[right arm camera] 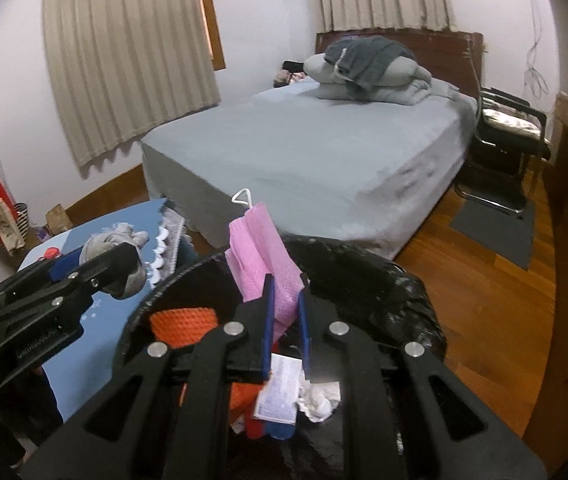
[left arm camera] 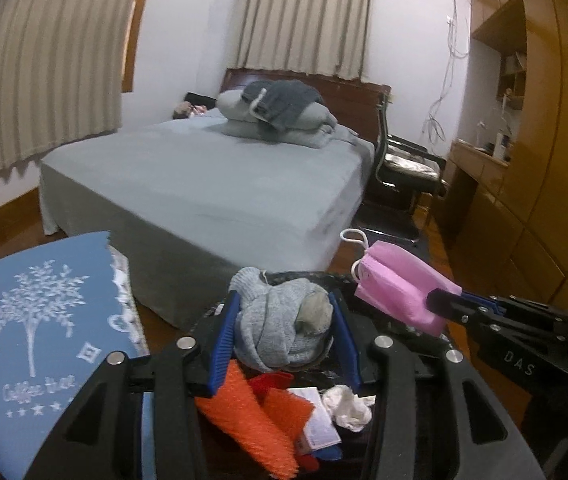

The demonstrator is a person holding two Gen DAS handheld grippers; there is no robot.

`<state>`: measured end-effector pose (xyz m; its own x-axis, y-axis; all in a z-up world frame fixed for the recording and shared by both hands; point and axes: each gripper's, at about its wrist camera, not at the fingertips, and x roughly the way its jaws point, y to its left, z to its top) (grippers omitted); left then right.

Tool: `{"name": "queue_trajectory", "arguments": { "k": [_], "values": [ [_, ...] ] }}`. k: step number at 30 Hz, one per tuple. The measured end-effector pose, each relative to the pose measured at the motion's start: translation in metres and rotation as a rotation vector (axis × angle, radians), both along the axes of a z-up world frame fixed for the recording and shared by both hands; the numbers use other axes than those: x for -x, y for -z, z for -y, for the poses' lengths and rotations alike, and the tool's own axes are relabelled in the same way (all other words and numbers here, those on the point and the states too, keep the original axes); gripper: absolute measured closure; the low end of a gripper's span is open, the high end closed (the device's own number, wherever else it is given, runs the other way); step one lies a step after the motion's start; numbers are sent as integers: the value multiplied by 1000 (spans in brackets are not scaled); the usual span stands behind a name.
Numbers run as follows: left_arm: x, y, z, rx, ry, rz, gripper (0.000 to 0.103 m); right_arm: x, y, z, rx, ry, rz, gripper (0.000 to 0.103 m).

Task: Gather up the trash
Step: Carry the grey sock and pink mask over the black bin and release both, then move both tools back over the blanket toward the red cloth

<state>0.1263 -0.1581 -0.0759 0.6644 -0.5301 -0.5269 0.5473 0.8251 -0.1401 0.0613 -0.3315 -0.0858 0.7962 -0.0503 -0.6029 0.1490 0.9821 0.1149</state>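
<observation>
My left gripper point(left arm camera: 284, 304) is shut on a balled grey sock point(left arm camera: 280, 320) and holds it over the bin lined with a black bag point(right arm camera: 368, 256). My right gripper point(right arm camera: 286, 292) is shut on a pink face mask point(right arm camera: 262, 252) with white ear loops, also above the bin. The mask shows in the left wrist view point(left arm camera: 400, 288), to the right of the sock. The sock shows in the right wrist view point(right arm camera: 118, 240), to the left. Inside the bin lie an orange mesh piece point(left arm camera: 252, 412), a crumpled white tissue point(left arm camera: 348, 404) and a paper packet point(right arm camera: 280, 392).
A table with a blue tree-print cloth point(left arm camera: 36, 320) stands left of the bin. A grey bed point(left arm camera: 212, 176) is behind, with folded bedding. A black chair point(right arm camera: 512, 128) and wooden cabinets point(left arm camera: 524, 160) are on the right. Bags point(right arm camera: 8, 224) sit by the far left wall.
</observation>
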Motion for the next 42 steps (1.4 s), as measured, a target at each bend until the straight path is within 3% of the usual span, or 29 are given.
{"name": "queue_trajectory", "arguments": {
  "k": [4,7,10,13,15,20,29,42],
  "values": [
    [-2,4,14,-1,34,-22,55,3,7,8,3,21,-14,88],
    [-4,8,16,-4,61,-36,41,4,11,15,13,45,-23,78],
    [-4,8,15,-10,58,-28,34,7,12,22,15,63,-22,61],
    [-6,5,7,-12,30,-20,26,10,9,26,20,75,-10,38],
    [-7,0,0,-18,4,-7,19,13,6,25,25,85,6,14],
    [-8,-15,-27,-22,-75,17,9,15,-3,17,9,62,30,10],
    [-4,-39,-88,-27,-213,60,6,1,-24,-36,2,-43,75,7],
    [-6,-30,-185,-44,-414,54,6,-46,-24,-128,4,-207,71,7]
  ]
}}
